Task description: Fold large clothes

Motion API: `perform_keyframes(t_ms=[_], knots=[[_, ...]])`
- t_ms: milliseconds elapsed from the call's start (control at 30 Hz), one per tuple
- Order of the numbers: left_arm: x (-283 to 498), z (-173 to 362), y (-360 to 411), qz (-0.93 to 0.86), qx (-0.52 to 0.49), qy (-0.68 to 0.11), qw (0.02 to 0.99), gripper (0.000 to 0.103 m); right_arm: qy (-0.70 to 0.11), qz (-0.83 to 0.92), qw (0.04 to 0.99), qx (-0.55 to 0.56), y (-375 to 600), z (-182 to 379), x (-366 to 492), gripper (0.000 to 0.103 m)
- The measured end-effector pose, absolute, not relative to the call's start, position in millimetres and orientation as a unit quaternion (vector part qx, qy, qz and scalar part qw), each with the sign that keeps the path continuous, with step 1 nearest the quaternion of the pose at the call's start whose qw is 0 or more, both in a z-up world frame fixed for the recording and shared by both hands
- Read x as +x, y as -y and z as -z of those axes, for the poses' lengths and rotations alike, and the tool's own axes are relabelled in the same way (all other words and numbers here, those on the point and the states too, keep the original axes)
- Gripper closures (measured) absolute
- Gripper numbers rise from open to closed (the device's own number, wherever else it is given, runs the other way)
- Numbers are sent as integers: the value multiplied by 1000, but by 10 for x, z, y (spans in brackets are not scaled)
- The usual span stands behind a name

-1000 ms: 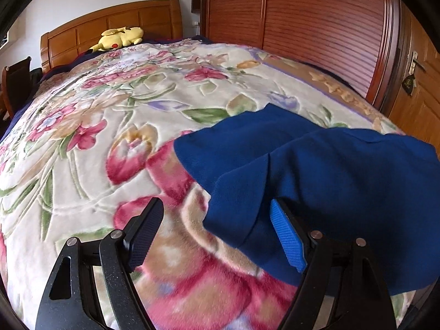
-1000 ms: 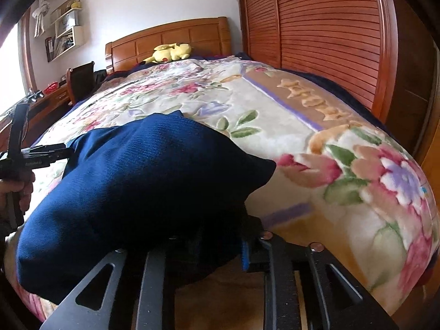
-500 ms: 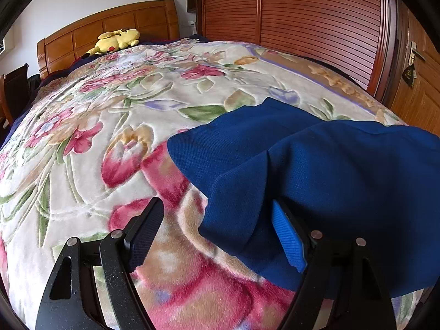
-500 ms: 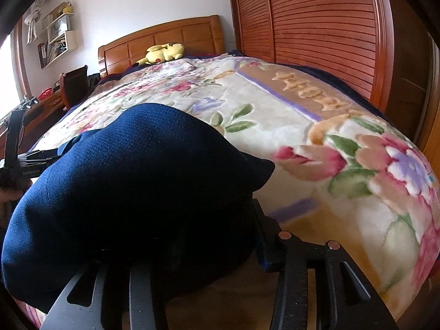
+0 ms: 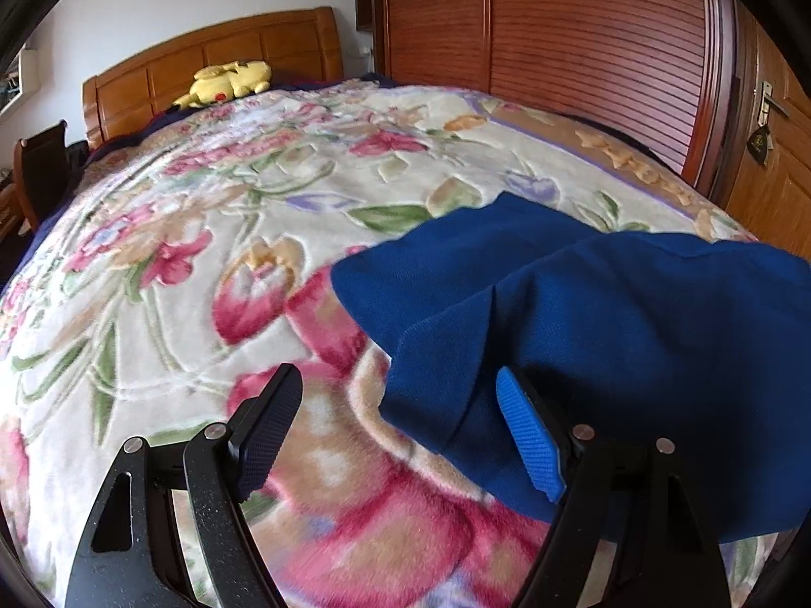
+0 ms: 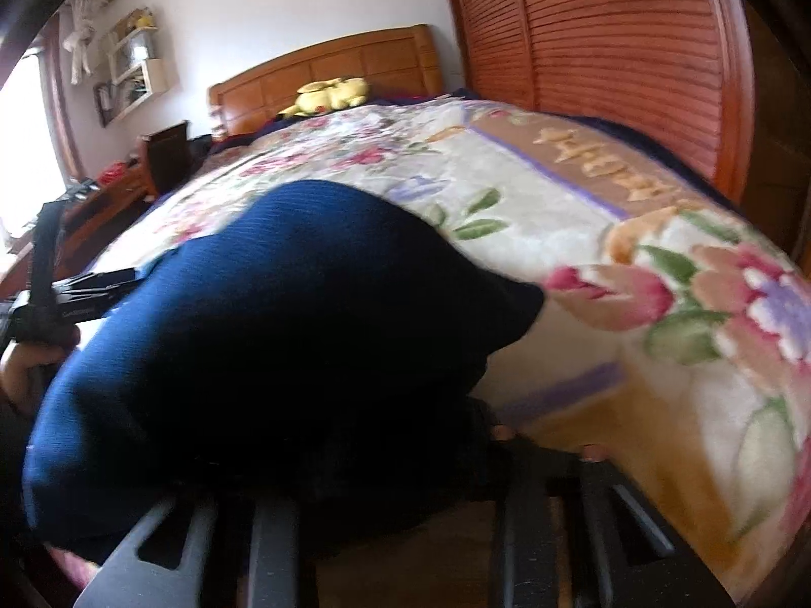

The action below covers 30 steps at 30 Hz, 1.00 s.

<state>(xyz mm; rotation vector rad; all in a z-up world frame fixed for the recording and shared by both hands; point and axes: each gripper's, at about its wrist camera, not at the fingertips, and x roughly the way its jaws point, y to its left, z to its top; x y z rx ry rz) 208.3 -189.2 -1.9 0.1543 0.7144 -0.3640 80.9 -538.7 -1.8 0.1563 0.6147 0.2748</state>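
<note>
A dark blue knitted garment point(image 5: 608, 314) lies on the floral blanket point(image 5: 243, 233) near the foot of the bed. My left gripper point(image 5: 400, 420) is open; the garment's lower left corner hangs between its fingers, touching neither pad clearly. In the right wrist view the same garment point(image 6: 284, 334) is bunched over my right gripper point(image 6: 375, 476), hiding its fingertips; the fabric appears to be held there and lifted off the blanket point(image 6: 659, 334). The left gripper point(image 6: 66, 294) and hand show at the far left of that view.
A yellow plush toy point(image 5: 228, 81) lies by the wooden headboard point(image 5: 213, 61). A slatted wooden wardrobe point(image 5: 583, 50) and a door point(image 5: 775, 167) stand to the right of the bed. A dark chair point(image 6: 167, 152) and a desk are at the left.
The right gripper has moved up and forward with the garment, which now bulges higher in its view. The left gripper stays open and has shifted slightly; the garment's corner sits closer between its fingers.
</note>
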Motion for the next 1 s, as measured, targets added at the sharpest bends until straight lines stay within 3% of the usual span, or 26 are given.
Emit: perform_keyframes(t_ms=[167, 533, 667, 800, 900, 1000], knots=[[1921, -106, 1759, 170, 68, -332, 925, 22, -291, -166, 937, 96, 5346, -120, 638, 93], [1483, -399, 1788, 198, 74, -307, 928, 22, -285, -134, 945, 87, 5336, -154, 610, 92], [1476, -394, 1829, 191, 104, -295, 931, 22, -291, -89, 944, 124, 5556, -76, 605, 77], [1687, -288, 1738, 175, 105, -312, 928, 22, -247, -41, 958, 140, 5720, -195, 328, 36], [1885, -197, 1680, 167, 97, -329, 924, 22, -214, -35, 965, 150, 5727, -384, 196, 22], [2036, -112, 1670, 167, 87, -343, 920, 22, -198, -50, 968, 144, 5611, -522, 160, 18]])
